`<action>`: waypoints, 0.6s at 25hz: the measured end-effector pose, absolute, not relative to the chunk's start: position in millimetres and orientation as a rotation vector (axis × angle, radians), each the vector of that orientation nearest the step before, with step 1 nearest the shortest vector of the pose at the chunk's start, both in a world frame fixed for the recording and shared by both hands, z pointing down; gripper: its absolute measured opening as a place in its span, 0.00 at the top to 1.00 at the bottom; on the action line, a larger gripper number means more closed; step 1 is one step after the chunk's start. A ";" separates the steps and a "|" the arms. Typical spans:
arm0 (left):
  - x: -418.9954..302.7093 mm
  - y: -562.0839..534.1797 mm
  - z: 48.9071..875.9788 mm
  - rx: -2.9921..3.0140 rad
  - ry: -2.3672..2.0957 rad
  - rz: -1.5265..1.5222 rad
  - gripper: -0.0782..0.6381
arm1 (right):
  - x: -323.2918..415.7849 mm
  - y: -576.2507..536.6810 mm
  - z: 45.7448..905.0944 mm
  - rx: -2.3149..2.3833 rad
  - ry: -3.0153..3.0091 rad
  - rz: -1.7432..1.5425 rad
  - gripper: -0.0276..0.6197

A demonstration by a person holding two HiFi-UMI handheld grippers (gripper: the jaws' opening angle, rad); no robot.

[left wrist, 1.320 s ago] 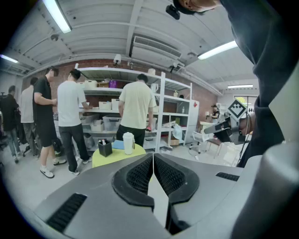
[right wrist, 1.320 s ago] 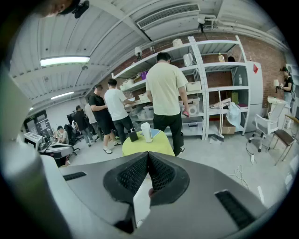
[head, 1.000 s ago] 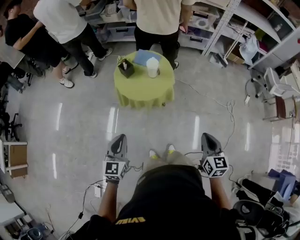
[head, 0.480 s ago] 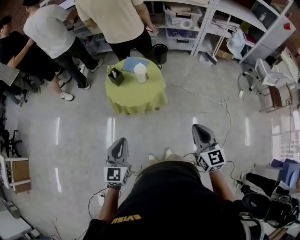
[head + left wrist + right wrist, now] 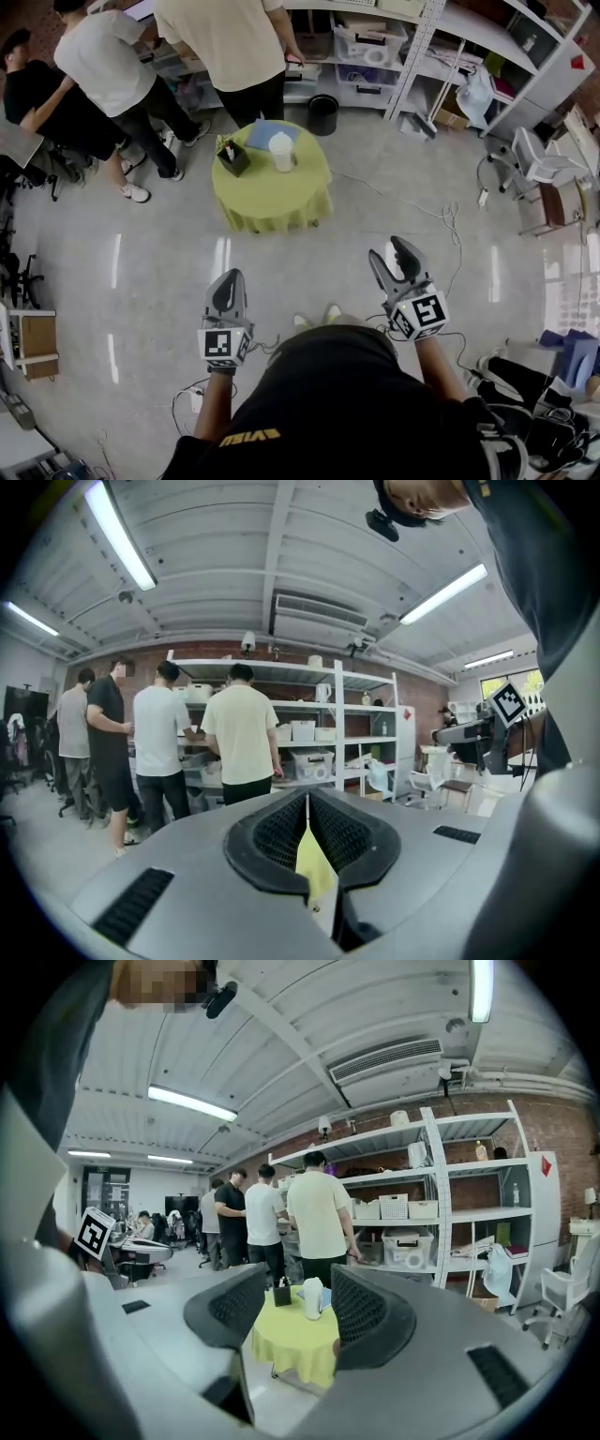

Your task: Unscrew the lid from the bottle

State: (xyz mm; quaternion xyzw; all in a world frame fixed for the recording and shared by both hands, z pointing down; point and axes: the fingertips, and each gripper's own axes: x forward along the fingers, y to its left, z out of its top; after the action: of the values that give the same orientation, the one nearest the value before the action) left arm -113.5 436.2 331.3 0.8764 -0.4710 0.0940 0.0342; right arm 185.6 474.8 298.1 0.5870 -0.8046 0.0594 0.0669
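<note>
White bottle [image 5: 281, 152], standing upright on the round yellow-green desk [image 5: 267, 190], toward its far side. Its lid cannot be told apart from the body at this range.

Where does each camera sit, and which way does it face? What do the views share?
Head view: on the person's head, facing steeply down at floor, table and bottle; shows torso, forearms, left gripper, right gripper.
Left gripper view: on that gripper, facing roughly level toward shelves; its shut jaws in foreground.
Right gripper view: on that gripper, facing the table; its jaws have just been opening, holding nothing.
Shared: head and right gripper views show table and bottle; both gripper views show shelves and people.
</note>
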 end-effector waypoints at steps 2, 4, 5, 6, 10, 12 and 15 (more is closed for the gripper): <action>-116.3 435.5 332.3 2.685 -1.465 0.289 0.85 | 183.5 472.3 298.6 1.764 -2.443 0.182 0.57; -117.5 434.1 333.0 2.675 -1.486 0.283 0.85 | 183.3 468.5 297.8 1.764 -2.457 0.183 0.48; -117.5 433.3 333.1 2.670 -1.497 0.279 0.85 | 183.9 466.3 297.4 1.765 -2.465 0.185 0.44; -117.2 432.9 333.2 2.665 -1.507 0.275 0.85 | 184.9 464.3 297.3 1.766 -2.473 0.188 0.41; -112.0 434.8 334.3 2.655 -1.535 0.287 0.85 | 194.9 461.8 299.7 1.788 -2.481 0.201 0.20; -109.6 435.2 332.3 2.652 -1.553 0.285 0.85 | 199.5 460.3 301.1 1.802 -2.489 0.206 0.13; -103.9 436.9 332.6 2.642 -1.572 0.279 0.85 | 204.6 460.4 302.7 1.795 -2.491 0.196 0.08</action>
State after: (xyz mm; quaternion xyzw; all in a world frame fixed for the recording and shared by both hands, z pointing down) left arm -103.9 436.9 332.6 0.8555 -0.5091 0.0904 0.0274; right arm 204.6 460.4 302.7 0.5832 -0.8092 0.0638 0.0324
